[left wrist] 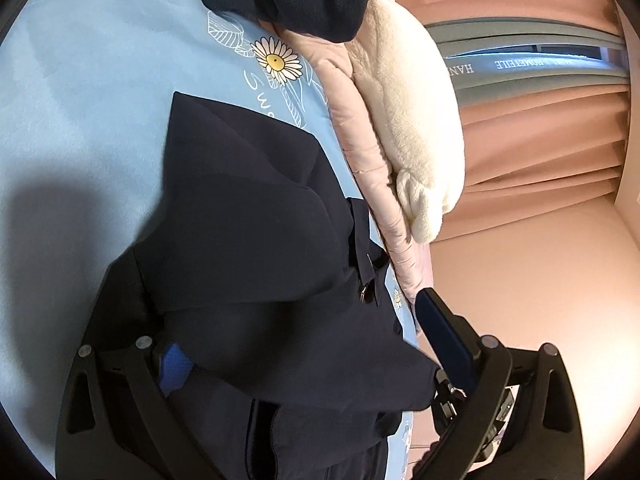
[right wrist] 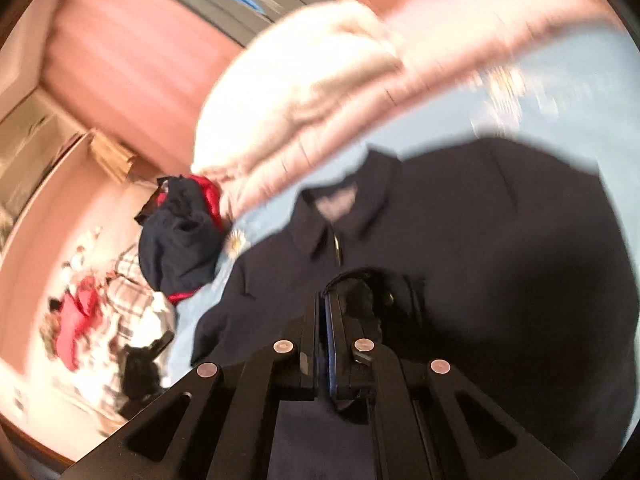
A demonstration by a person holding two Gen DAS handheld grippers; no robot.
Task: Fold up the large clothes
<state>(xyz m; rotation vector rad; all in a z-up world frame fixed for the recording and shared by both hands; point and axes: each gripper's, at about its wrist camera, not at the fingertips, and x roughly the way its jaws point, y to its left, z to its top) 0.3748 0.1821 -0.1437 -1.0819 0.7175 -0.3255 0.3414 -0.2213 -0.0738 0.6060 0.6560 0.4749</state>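
A dark navy jacket [left wrist: 248,220] lies spread on the light blue bedsheet [left wrist: 80,120]. My left gripper [left wrist: 296,332] stands open and wide over it. A thick fold of the jacket lies between its fingers and covers part of the blue left pad [left wrist: 174,372]. In the blurred right wrist view the jacket [right wrist: 480,240] shows its collar [right wrist: 348,208] and zip. My right gripper [right wrist: 323,300] is shut over the chest area. A bunched fold of the dark cloth sits right at its tips.
A cream fleece blanket [left wrist: 400,100] and a pink quilt [left wrist: 360,128] are heaped along the bed's edge. Another navy and red garment pile [right wrist: 180,236] lies at the bed's corner. Clothes and clutter [right wrist: 100,312] cover the floor. Pink curtains [left wrist: 540,152] hang beyond.
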